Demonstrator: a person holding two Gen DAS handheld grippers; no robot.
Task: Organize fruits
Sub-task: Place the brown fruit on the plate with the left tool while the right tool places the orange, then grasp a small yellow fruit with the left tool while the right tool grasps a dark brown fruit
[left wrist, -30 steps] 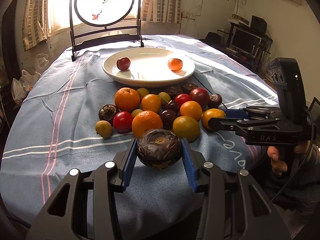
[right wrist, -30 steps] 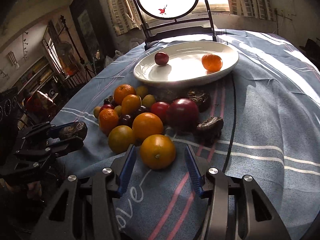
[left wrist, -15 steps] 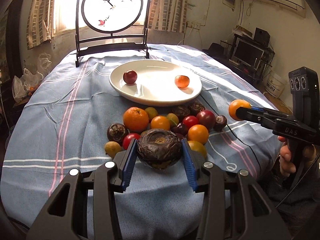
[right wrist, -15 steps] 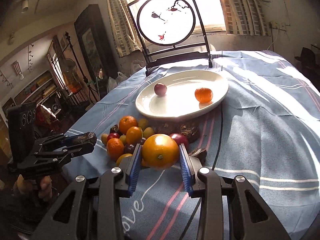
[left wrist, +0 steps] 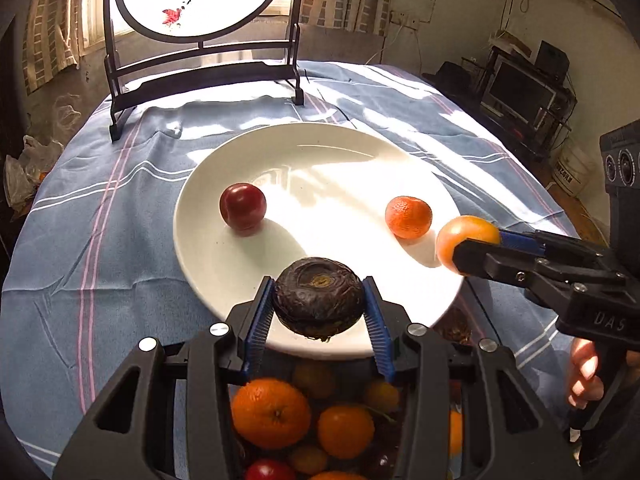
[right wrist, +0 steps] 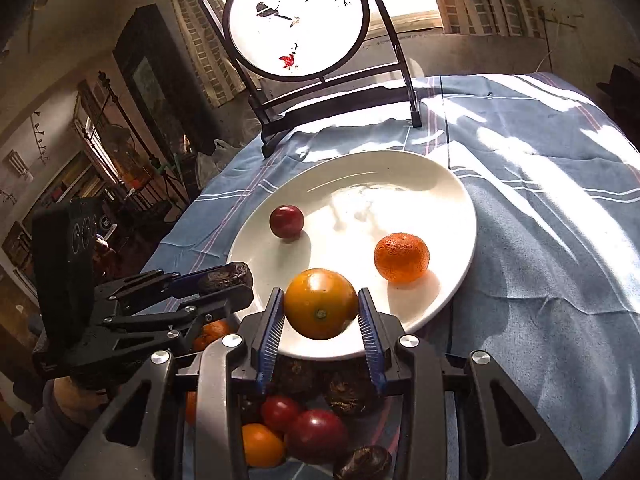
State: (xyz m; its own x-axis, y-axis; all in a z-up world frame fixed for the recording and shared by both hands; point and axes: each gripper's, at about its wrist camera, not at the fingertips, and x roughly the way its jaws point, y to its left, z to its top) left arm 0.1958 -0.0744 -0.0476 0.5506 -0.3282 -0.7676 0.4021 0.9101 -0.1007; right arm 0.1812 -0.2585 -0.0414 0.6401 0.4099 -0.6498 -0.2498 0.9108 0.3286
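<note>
My left gripper [left wrist: 318, 312] is shut on a dark wrinkled passion fruit [left wrist: 318, 302] and holds it over the near rim of the white plate [left wrist: 208, 256]. My right gripper [right wrist: 320, 316] is shut on an orange [right wrist: 320, 304] and holds it over the plate's [right wrist: 460, 208] near edge; the orange also shows in the left wrist view [left wrist: 466, 238]. A red plum [left wrist: 243, 208] and a tangerine [left wrist: 409, 217] lie on the plate. The left gripper also shows in the right wrist view [right wrist: 224, 280].
A pile of loose fruits [left wrist: 304, 420] lies on the blue striped cloth [left wrist: 80, 240] below both grippers, also seen in the right wrist view [right wrist: 304, 428]. A dark-framed round screen [left wrist: 200, 20] stands at the table's far side.
Both grippers have moved forward from over the fruit pile to above the plate's near rim, each still holding its fruit.
</note>
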